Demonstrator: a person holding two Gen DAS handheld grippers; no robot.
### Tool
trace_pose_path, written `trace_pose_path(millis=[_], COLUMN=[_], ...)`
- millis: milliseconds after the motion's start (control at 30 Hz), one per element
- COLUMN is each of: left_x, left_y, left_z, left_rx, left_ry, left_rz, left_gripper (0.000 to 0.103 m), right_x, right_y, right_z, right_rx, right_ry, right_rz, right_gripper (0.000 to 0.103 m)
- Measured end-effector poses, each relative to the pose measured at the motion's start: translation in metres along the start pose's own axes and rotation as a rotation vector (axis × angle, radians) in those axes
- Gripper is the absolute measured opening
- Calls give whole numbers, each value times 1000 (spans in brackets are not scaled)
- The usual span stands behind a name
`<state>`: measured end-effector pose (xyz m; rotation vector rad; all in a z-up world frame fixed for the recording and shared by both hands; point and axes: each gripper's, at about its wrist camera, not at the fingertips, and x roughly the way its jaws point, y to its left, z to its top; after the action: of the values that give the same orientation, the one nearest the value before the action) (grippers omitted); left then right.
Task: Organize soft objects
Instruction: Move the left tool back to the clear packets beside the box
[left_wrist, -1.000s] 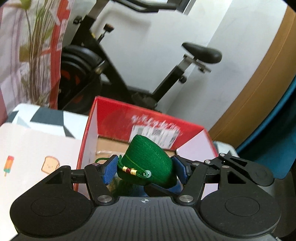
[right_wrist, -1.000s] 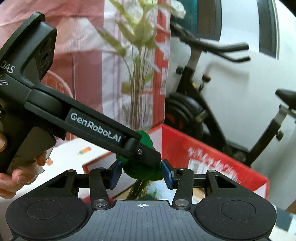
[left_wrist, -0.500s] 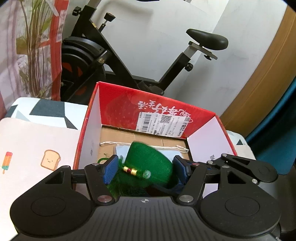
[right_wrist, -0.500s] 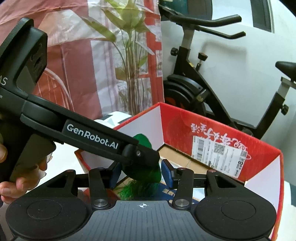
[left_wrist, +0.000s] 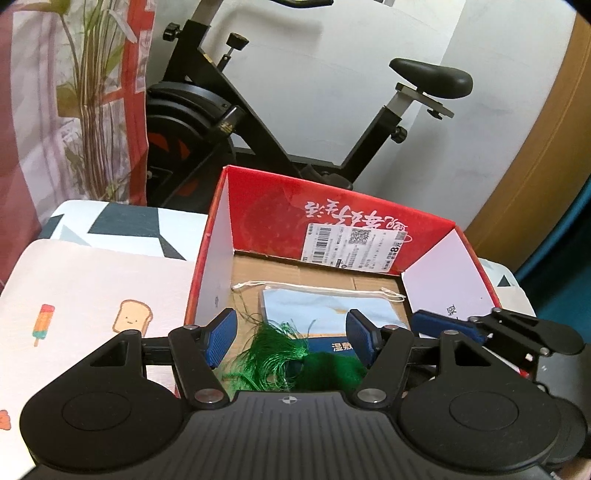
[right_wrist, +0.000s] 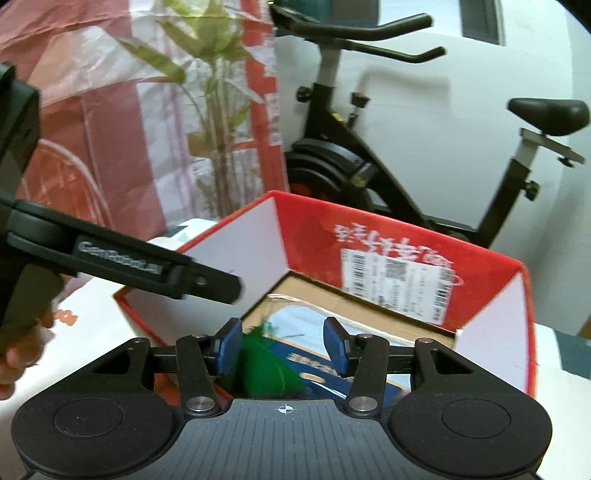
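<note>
Gaping empty, left tongs (left_wrist: 291, 338) and right tongs (right_wrist: 282, 345) over red box (left_wrist: 266, 206); exercise bike (left_wrist: 258, 122) behind printed tabletop (left_wrist: 92, 288).

A home room is suggested: an exercise bike (left_wrist: 295, 122) is parked against a white wall, a patterned curtain (right_wrist: 110, 122) is hung at the left, and a cartoon-printed tablecloth (left_wrist: 92, 295) is spread under a red cardboard box (left_wrist: 369, 229)

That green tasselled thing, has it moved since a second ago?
Yes. The green tasselled pouch has dropped from between the left gripper pads into the red box, beside the blue packet.
</note>
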<state>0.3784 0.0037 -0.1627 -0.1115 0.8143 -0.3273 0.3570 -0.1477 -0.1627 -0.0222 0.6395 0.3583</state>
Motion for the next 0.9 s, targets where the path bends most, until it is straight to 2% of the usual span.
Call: trace_pose_path(millis=[33, 133, 200, 267, 367, 600, 767, 900], left_x=[-2, -8, -15, -22, -35, -64, -83, -93], left_y=[-1, -4, -6, -7, -6, -2, 1, 4], left_z=[-1, -3, -5, -8, -14, -34, -59, -86], left_rx=[6, 26, 41, 57, 66, 70, 68, 64], left_ry=[-4, -13, -28, -46, -72, -105, -97, -92], left_rz=[5, 20, 33, 45, 59, 89, 105, 118], left_gripper=[68, 72, 76, 84, 94, 103, 103, 103], right_x=[-2, -10, -17, -24, -39, -71, -89, -101], right_y=[-2, -9, -13, -15, -15, -11, 3, 11], right_z=[-1, -6, -9, -12, -20, -32, -48, -70], right_rx=[8, 37, 58, 68, 71, 130, 144, 152], right_ry=[0, -4, -13, -24, -46, -85, -79, -64], right_rz=[-14, -67, -105, -138, -181, -220, -280, -206], right_gripper=[47, 59, 69, 85, 103, 103, 103, 103])
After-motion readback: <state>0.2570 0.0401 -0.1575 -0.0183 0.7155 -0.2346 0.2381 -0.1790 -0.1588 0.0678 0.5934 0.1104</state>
